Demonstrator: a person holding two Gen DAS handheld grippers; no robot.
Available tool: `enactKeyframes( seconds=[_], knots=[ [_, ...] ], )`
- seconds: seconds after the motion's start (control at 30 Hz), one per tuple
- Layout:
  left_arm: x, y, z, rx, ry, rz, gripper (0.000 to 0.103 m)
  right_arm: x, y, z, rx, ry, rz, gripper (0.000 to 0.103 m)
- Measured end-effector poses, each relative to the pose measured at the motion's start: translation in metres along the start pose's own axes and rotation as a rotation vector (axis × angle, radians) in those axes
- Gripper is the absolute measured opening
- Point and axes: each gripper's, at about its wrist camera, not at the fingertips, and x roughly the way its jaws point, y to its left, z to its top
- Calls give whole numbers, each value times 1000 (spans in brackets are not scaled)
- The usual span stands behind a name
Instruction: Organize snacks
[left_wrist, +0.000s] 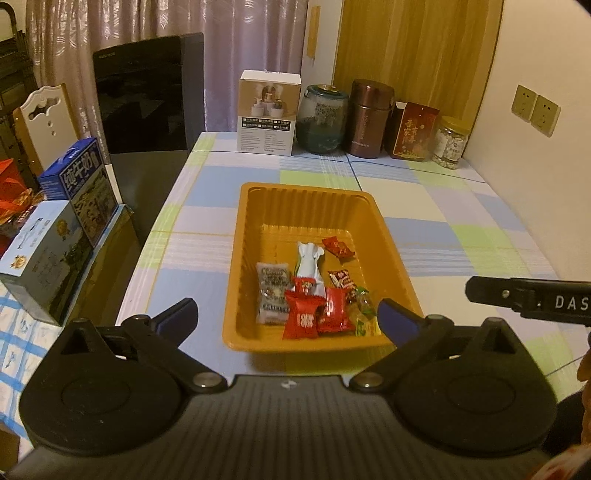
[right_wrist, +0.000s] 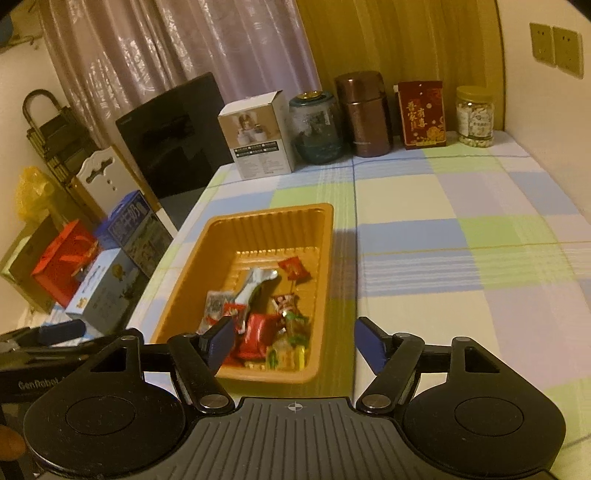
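We count one orange tray (left_wrist: 236, 258) holding about nine wrapped snacks (left_wrist: 301, 319), four of them red. Along the wall stand five containers: one box (left_wrist: 267, 112), two jars (left_wrist: 321, 120), one flask (left_wrist: 369, 118), one red carton (left_wrist: 413, 133).

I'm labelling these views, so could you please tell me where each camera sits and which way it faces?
Left wrist: on the left gripper, looking forward and down at the orange tray of snacks; its open fingers show, with the right gripper at the right edge.
Right wrist: on the right gripper, facing the tray from its right; its open fingers show, with the left gripper at left.
Shared: the tray and the brown canister.
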Motion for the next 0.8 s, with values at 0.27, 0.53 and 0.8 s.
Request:
enactKeyframes(
  seconds=[0.27,0.53,0.8],
  knots=[
    [-42,-10,-23,5,-6,15,103,-35,3,-27,-22,9,-29,74],
    [-71,-18,-43,-15,7,8,103,-65,-2,-55,4,25,-35,81],
    [-93,-28,-69,-12,17,17,103,-88,-1,-78,7,30,-51,85]
  ],
)
